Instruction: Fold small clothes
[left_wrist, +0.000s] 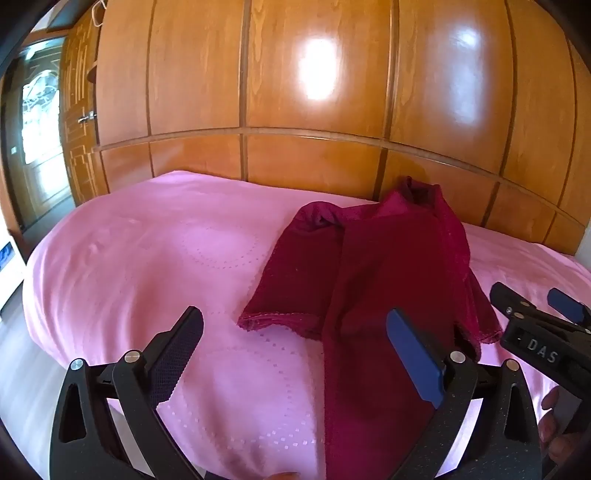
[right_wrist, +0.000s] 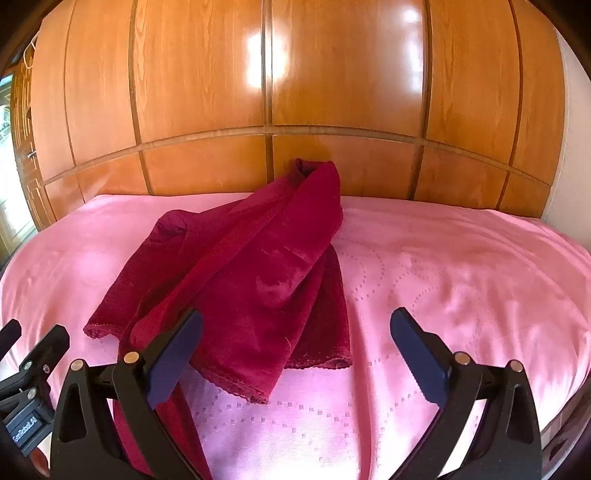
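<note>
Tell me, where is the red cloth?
The dark red cloth lies rumpled on the pink bedspread, left of centre in the right wrist view, reaching toward the wooden wardrobe.

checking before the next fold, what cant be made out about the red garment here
- Red garment near end: left wrist view, runs off the bottom edge behind the left tongs.
- Far tip against the wardrobe: right wrist view, bunched, collar or sleeve unclear.
- Layers underneath: both views, hidden by top fabric.

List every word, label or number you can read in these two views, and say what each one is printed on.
"DAS": on the body of the right gripper, in the left wrist view.
White lettering on the left gripper body, right wrist view: too blurred to read.
Nothing legible on the maroon garment.
</note>
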